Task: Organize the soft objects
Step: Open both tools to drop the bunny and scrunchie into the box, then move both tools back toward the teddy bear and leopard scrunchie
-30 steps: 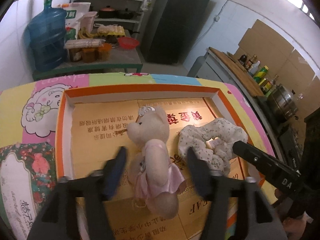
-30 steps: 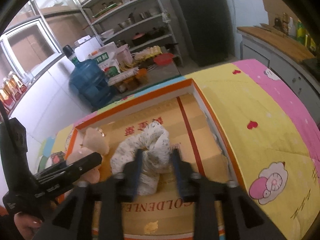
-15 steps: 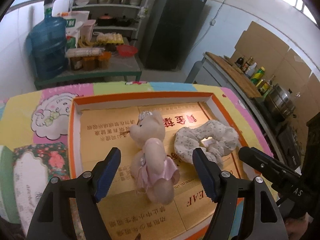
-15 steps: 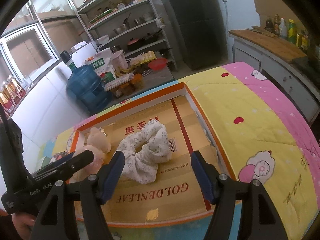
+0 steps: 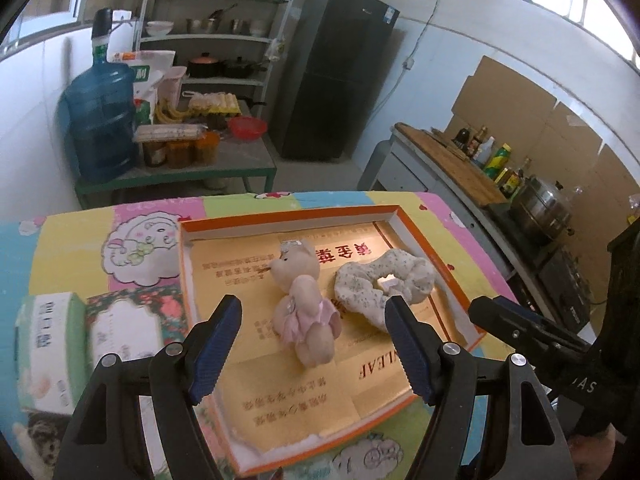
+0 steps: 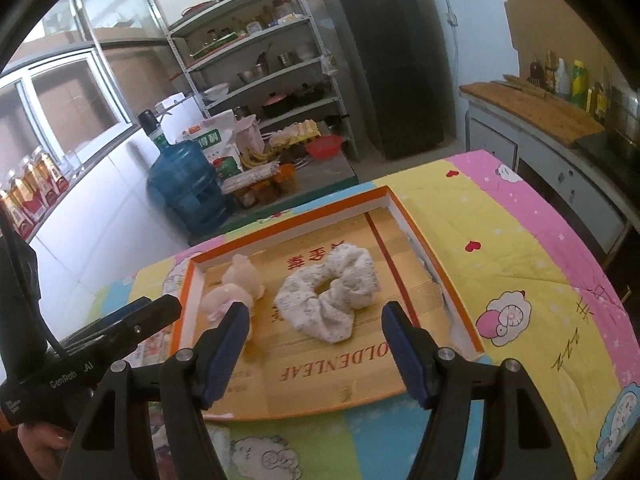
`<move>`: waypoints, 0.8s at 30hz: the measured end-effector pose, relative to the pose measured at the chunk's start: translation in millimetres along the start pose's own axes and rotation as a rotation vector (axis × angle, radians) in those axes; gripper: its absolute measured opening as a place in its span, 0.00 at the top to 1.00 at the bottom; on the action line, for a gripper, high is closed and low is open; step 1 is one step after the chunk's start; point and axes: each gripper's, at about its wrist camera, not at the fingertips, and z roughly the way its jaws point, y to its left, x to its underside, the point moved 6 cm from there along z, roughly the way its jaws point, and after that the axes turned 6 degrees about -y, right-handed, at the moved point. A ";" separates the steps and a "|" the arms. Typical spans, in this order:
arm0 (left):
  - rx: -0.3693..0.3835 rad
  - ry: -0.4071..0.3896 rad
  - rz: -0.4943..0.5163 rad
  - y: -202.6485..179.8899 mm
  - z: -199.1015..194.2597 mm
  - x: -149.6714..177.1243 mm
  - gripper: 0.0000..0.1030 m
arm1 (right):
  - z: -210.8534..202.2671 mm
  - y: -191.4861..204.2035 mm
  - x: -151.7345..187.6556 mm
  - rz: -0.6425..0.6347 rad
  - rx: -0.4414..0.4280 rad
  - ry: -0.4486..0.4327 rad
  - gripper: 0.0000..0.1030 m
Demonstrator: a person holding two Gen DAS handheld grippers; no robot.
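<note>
A pale teddy bear in a pink dress point(image 5: 305, 304) point(image 6: 231, 292) lies in a shallow orange-rimmed cardboard tray point(image 5: 288, 216) point(image 6: 452, 292). Beside it, to the right, rests a white floral scrunchie point(image 5: 380, 284) point(image 6: 328, 292). My left gripper point(image 5: 314, 340) hangs open above the tray's near part, the bear showing between its blue pads but untouched. My right gripper point(image 6: 316, 344) is also open, raised above and short of the scrunchie. Each gripper shows at the edge of the other's view.
The tray sits on a table covered by a bright cartoon-print cloth point(image 6: 520, 248). Two tissue packs point(image 5: 80, 336) lie left of the tray. Behind stand a water jug point(image 5: 102, 120), a low table with food, shelves and a dark fridge point(image 5: 340, 72). A counter point(image 5: 452, 160) runs along the right.
Both grippers drew back and rose away from the tray. The right gripper let go of the scrunchie and opened wide; the left one widened around the bear and pulled clear of it.
</note>
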 end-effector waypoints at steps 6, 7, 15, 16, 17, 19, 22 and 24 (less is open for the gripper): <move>-0.035 -0.033 0.029 10.7 -35.6 1.6 0.27 | -19.7 26.3 6.2 -0.033 0.002 -0.022 0.33; -0.042 -0.040 0.031 12.8 -41.8 1.9 0.27 | -23.3 30.9 7.8 -0.038 0.002 -0.028 0.33; -0.074 -0.084 0.049 32.6 -92.2 5.6 0.27 | -48.4 66.6 17.7 -0.065 0.000 -0.054 0.33; -0.075 -0.088 0.048 35.1 -98.0 6.3 0.27 | -52.3 71.7 19.2 -0.070 0.000 -0.058 0.33; -0.077 -0.091 0.048 37.8 -103.8 7.2 0.27 | -55.2 76.0 20.8 -0.074 0.000 -0.061 0.33; -0.081 -0.099 0.045 43.4 -116.6 9.4 0.27 | -62.0 85.8 25.0 -0.082 0.000 -0.068 0.33; -0.085 -0.105 0.037 53.6 -134.3 14.5 0.27 | -70.1 99.4 31.1 -0.092 -0.004 -0.073 0.33; -0.088 -0.110 0.034 59.8 -143.2 17.0 0.27 | -74.2 108.2 35.2 -0.100 -0.008 -0.074 0.33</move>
